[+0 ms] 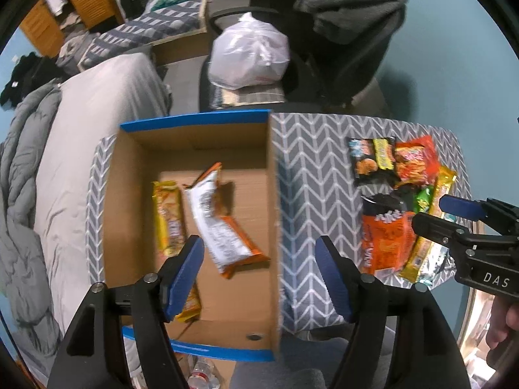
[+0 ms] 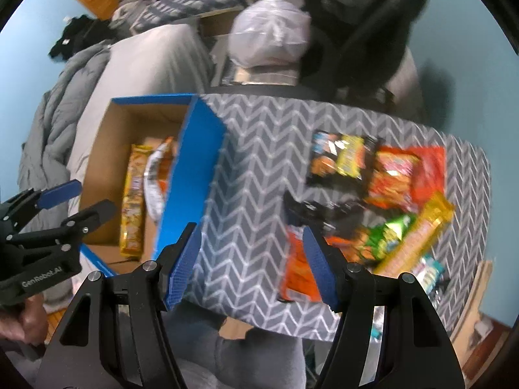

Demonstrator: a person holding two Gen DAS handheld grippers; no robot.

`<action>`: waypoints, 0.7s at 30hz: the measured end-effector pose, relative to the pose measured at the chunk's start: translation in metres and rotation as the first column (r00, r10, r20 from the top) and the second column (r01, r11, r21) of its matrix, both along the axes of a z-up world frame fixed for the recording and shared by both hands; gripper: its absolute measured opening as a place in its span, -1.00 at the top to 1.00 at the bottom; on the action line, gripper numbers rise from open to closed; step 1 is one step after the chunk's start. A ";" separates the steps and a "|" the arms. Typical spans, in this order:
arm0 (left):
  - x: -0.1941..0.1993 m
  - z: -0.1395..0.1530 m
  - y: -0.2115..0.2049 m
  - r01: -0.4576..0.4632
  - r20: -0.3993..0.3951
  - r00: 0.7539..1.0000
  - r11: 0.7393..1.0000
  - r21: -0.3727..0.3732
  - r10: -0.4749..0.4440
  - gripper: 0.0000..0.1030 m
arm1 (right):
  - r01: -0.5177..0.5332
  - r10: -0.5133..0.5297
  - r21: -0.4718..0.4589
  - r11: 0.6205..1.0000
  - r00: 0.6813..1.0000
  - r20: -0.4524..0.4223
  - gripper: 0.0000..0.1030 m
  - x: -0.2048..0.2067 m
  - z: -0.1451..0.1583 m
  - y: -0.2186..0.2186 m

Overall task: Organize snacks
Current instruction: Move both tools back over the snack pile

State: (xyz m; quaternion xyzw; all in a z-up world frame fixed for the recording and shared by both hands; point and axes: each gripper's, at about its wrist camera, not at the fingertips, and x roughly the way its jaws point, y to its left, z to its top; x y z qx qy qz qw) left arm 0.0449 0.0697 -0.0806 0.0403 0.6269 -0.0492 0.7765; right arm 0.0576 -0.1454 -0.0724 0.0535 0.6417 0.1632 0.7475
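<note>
The heap of bright foil snack packets [image 2: 376, 201] lies on the grey chevron-patterned tablecloth [image 2: 259, 168], right of the open brown cardboard box with blue rim [image 1: 194, 123], where two long packets [image 1: 220, 220] already lie. The right gripper [image 2: 251, 259] stands wide and empty beside the heap; the left gripper [image 1: 259, 278] hangs wide and empty above the box. Overlapping slick packets may let a pinch catch two or slip off.

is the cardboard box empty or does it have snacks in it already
Not empty. The open cardboard box holds a yellow packet and an orange-and-white packet on its floor; much of the floor is bare.
</note>
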 end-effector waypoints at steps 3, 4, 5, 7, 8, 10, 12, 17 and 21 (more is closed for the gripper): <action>0.000 -0.004 -0.022 0.031 -0.011 0.999 1.000 -0.006 -0.031 -0.41 | 0.041 -0.041 -0.009 0.999 0.999 -0.010 -0.28 -0.005 -0.004 -0.025; 0.000 -0.005 -0.027 0.038 -0.013 0.999 0.999 -0.006 -0.038 -0.41 | 0.056 -0.056 -0.012 0.998 0.998 -0.012 -0.28 -0.007 -0.006 -0.034; 0.000 -0.007 -0.034 0.050 -0.017 0.999 0.999 -0.008 -0.050 -0.41 | 0.069 -0.069 -0.014 0.998 0.998 -0.014 -0.28 -0.009 -0.007 -0.042; 0.000 -0.010 -0.048 0.067 -0.028 0.997 0.998 -0.008 -0.067 -0.41 | 0.094 -0.095 -0.017 0.995 0.995 -0.020 -0.28 -0.012 -0.010 -0.058; 0.000 -0.011 -0.053 0.072 -0.030 0.997 0.997 -0.009 -0.072 -0.41 | 0.107 -0.107 -0.019 0.994 0.994 -0.020 -0.28 -0.014 -0.012 -0.065; 0.000 -0.014 -0.068 0.089 -0.037 0.995 0.996 -0.015 -0.090 -0.41 | 0.131 -0.131 -0.024 0.991 0.991 -0.020 -0.28 -0.017 -0.015 -0.081; 0.001 -0.018 -0.079 0.103 -0.045 0.994 0.995 -0.016 -0.103 -0.42 | 0.153 -0.153 -0.025 0.988 0.988 -0.018 -0.28 -0.020 -0.020 -0.095; 0.003 -0.038 -0.106 0.113 -0.090 0.989 0.993 -0.037 -0.116 -0.45 | 0.206 -0.207 -0.036 0.978 0.978 -0.023 -0.28 -0.025 -0.040 -0.130; 0.004 -0.057 -0.124 0.104 -0.131 0.985 0.993 -0.064 -0.111 -0.46 | 0.240 -0.241 -0.024 0.970 0.970 -0.042 -0.28 -0.027 -0.058 -0.151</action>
